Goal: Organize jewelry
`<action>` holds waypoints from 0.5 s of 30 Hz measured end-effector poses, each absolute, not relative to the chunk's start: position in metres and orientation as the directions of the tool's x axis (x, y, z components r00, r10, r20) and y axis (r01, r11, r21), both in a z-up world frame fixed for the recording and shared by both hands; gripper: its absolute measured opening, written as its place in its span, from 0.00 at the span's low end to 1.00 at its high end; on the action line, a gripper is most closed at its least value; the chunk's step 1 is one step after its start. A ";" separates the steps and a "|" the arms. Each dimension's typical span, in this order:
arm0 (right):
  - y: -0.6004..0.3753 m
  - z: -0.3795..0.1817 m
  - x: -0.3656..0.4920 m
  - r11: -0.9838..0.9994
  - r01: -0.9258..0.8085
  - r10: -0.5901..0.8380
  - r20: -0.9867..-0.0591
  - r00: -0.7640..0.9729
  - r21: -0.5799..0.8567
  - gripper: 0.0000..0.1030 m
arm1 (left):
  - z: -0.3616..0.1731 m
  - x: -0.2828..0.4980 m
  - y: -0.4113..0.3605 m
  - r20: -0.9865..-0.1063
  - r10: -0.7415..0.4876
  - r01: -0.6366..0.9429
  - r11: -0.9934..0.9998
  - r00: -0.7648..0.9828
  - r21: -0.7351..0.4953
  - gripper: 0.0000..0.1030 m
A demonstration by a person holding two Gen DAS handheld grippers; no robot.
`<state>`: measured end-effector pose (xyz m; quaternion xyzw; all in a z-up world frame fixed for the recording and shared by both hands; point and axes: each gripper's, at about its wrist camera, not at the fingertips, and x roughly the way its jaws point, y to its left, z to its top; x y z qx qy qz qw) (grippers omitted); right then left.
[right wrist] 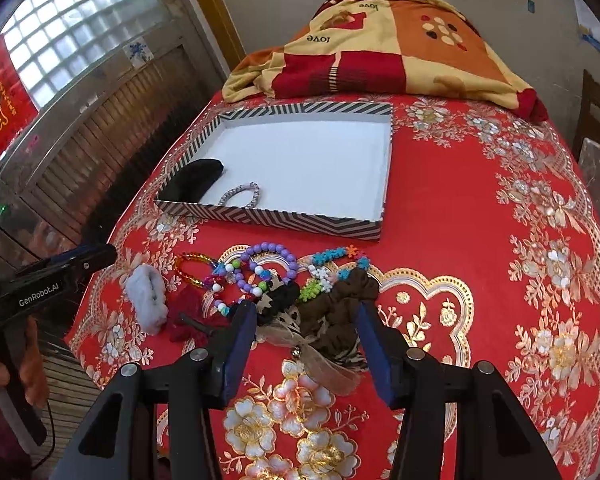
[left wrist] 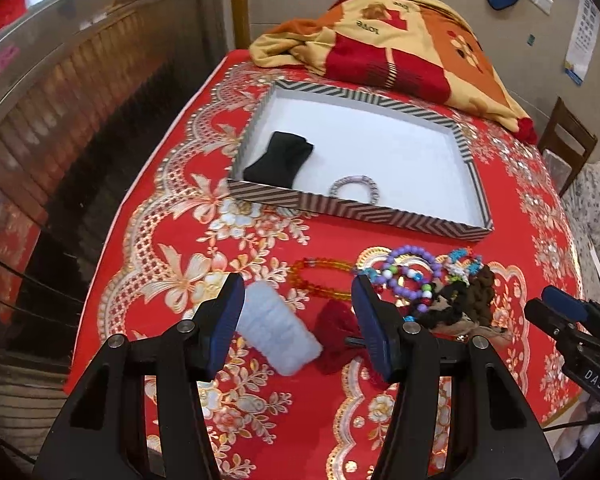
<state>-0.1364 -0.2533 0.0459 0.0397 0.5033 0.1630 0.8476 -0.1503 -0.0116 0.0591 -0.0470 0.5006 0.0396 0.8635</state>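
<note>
Left wrist view: left gripper (left wrist: 298, 312) hovering, released, over pale blue scrunchie (left wrist: 278, 330) and red scrunchie (left wrist: 336, 334); striped tray (left wrist: 352, 208) lying at 12 o'clock. Right gripper (right wrist: 306, 334) hanging unclenched above brown scrunchie (right wrist: 340, 312); bead bracelets (right wrist: 260, 272) resting at 11 o'clock.

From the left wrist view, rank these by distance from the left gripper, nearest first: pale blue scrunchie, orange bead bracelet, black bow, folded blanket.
1. Pale blue scrunchie, between the left gripper's open jaws.
2. Orange bead bracelet, just beyond.
3. Black bow, in the striped tray's left corner.
4. Folded blanket, far table edge.
</note>
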 end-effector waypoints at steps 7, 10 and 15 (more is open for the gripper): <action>-0.247 0.043 -0.130 0.943 -0.249 0.313 -0.849 0.427 0.222 0.48 | 0.055 -0.153 -0.001 -0.871 0.035 -0.146 0.988 0.491 -0.042 0.54; -0.249 0.040 -0.129 0.944 -0.245 0.311 -0.853 0.420 0.223 0.48 | 0.052 -0.155 0.006 -0.876 0.030 -0.157 0.986 0.481 -0.053 0.54; -0.255 0.038 -0.131 0.943 -0.241 0.315 -0.851 0.421 0.229 0.48 | 0.050 -0.163 0.031 -0.880 -0.016 -0.179 0.977 0.475 -0.114 0.54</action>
